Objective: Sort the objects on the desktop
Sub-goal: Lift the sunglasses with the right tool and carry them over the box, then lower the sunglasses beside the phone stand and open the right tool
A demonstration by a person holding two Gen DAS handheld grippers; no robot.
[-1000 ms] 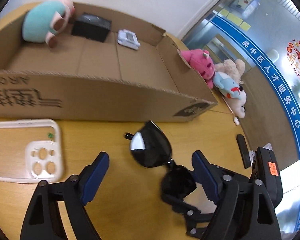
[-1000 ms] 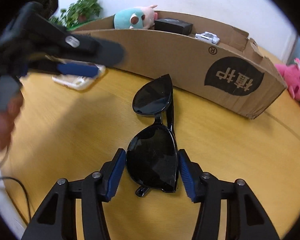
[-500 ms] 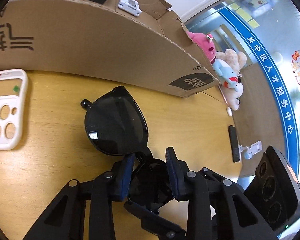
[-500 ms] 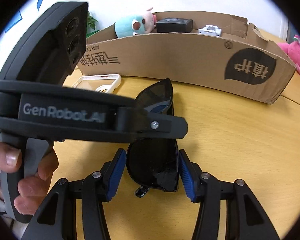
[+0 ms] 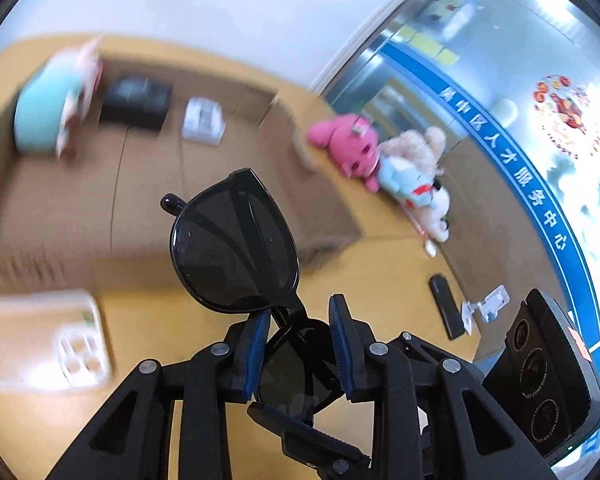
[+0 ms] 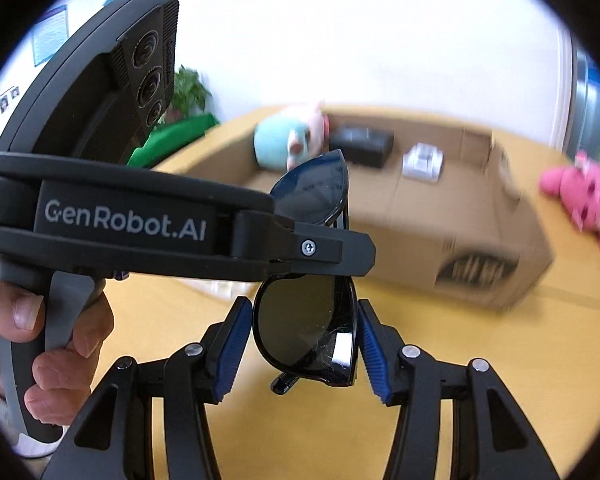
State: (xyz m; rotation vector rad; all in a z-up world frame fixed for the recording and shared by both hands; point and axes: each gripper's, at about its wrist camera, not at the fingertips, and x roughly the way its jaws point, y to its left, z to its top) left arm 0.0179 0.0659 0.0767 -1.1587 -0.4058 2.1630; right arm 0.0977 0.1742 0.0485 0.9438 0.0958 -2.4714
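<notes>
Yellow wooden worktop [image 5: 388, 276] carries an open brown cardboard box [image 5: 148, 196] at 11 o'clock in the left wrist view. Above it, folded black sunglasses [image 5: 236, 248] are held aloft, both grippers clamped on them: the left gripper [image 5: 298, 354] pinches the near lens, the right gripper [image 6: 304, 346] the other. A white phone case [image 5: 44, 340] lies at 8 o'clock.

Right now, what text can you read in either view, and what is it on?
"GenRobot.AI": side of the left gripper.
"人才服务中心": blue band on the glass wall; the characters before it are blurred.
Print on the cardboard box: too blurred.
Wall posters: too small.
Window sticker: unreadable.
</notes>
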